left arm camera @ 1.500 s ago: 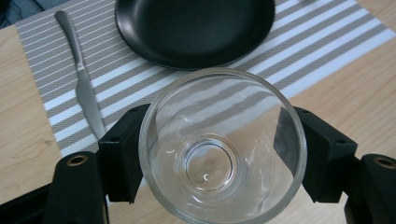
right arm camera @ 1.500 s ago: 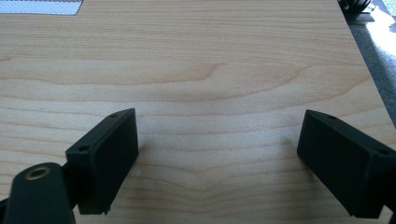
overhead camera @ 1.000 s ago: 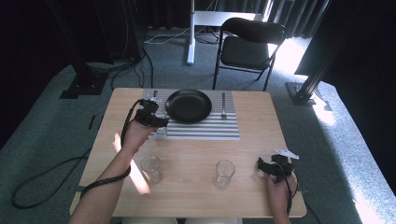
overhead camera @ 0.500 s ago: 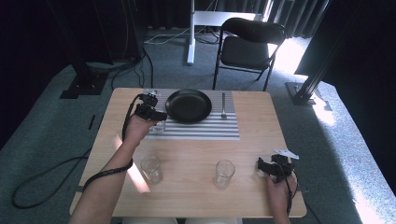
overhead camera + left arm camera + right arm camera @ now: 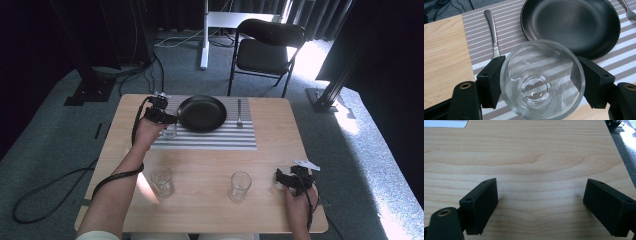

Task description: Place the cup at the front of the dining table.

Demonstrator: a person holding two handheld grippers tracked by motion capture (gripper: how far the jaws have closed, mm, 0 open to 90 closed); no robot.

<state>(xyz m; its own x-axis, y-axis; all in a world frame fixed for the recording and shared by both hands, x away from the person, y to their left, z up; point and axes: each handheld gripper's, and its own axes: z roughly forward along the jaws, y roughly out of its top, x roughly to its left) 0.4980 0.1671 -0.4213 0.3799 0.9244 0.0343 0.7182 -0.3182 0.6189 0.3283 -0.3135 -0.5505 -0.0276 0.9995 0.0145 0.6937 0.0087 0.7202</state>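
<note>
L gripper point(image 5: 541, 82) grips a clear glass point(image 5: 542, 79), one finger point(image 5: 490, 81) on each side of the wall, pads pressing on it. Glass is upright, mouth toward the gripper's camera, over the striped mat point(image 5: 506, 32) near its edge. Black pan point(image 5: 571, 25) lies just beyond, at 1 o'clock from the glass; a knife point(image 5: 492, 30) lies on the mat at 11 o'clock. A fork point(image 5: 629, 11) shows past the pan at 2 o'clock.

From above, L gripper point(image 5: 167, 120) sits at 9 o'clock of the pan point(image 5: 202, 113), glass point(image 5: 170, 131) under it at the mat's point(image 5: 210, 140) left end.

R gripper point(image 5: 540, 207) rests low over bare bench point(image 5: 536, 157), fingers point(image 5: 480, 205) wide, nothing between. From above it point(image 5: 290, 179) is at the bench's point(image 5: 200, 210) 4 o'clock corner. Two more glasses stand on the near bench: one point(image 5: 162, 181) at 7 o'clock, one point(image 5: 240, 186) at 6 o'clock.
</note>
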